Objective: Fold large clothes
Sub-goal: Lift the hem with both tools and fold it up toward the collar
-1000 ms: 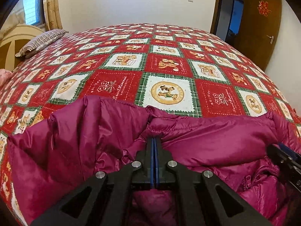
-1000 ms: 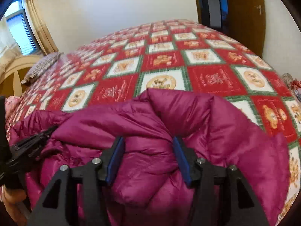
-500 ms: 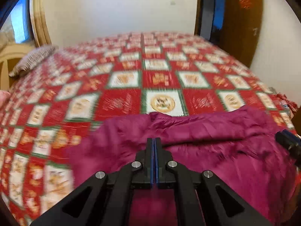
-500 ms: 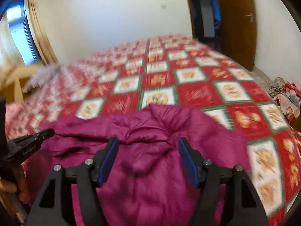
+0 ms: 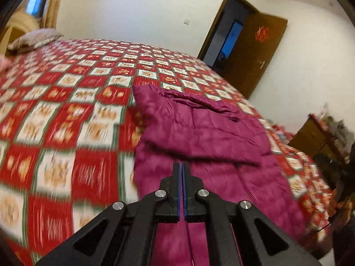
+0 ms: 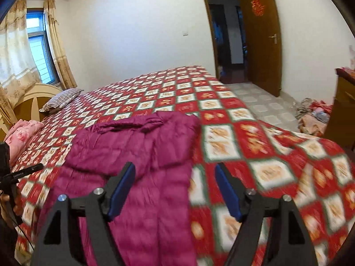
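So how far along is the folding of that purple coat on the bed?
Partly done. The purple coat lies on the red quilt with its top part already folded down over the body, the fold edge showing in the left wrist view. Nothing is held now: the left gripper is shut and empty, and the right gripper has just been opening, with nothing gripped. The long lower part probably needs another fold.

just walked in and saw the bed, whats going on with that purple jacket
A person is folding a magenta down jacket on a bed with a red patchwork quilt, using a handheld gripper in each hand. The jacket lies on the quilt with its upper part folded over the lower. The right gripper has just been opening, with nothing pinched between its pads. The left gripper is shut; whether it pinches any fabric can't be told.
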A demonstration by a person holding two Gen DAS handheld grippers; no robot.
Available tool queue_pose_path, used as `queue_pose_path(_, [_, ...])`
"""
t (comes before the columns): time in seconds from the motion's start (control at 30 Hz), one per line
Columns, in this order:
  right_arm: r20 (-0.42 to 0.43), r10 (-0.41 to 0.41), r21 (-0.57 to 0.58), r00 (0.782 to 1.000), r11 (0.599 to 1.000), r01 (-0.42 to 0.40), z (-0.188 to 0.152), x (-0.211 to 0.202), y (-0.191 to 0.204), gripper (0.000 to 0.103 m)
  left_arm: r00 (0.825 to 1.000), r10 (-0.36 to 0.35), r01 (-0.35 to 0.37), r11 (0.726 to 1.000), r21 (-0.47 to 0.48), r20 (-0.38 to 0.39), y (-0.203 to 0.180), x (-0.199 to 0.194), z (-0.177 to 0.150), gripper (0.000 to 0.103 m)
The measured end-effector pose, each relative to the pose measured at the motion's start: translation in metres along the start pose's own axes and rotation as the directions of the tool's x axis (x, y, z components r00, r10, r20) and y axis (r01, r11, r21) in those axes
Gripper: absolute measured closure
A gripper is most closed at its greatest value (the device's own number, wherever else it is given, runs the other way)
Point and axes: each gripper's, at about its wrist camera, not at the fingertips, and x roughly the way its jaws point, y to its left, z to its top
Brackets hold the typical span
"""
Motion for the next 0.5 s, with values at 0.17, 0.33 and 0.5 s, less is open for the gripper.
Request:
queue_pose_path(0.17, [-0.082,-0.002,0.024,0.997,1.0,0.004,-0.038,-0.035,-0.013,0.015,0.999,0.024,-0.023,1.0,0.013,-0.046,0.006,-0.041,-0.039,0.102])
queue_pose_path(0.33, [-0.22,-0.006,0.003,0.975,1.0,0.007,-0.084,-0.016,-0.004,0.015,0.993,0.044,-0.04,0.999,0.031,-0.111,0.005,-0.055,-0.081,0.101])
queue_pose_path(0.5, [-0.325,-0.009,-0.066,0.946,0.998,-0.013,-0.122,0.005,0.015,0.015,0.986,0.043,-0.052,0.997,-0.052,-0.163,0.016,-0.05,-0.121,0.101])
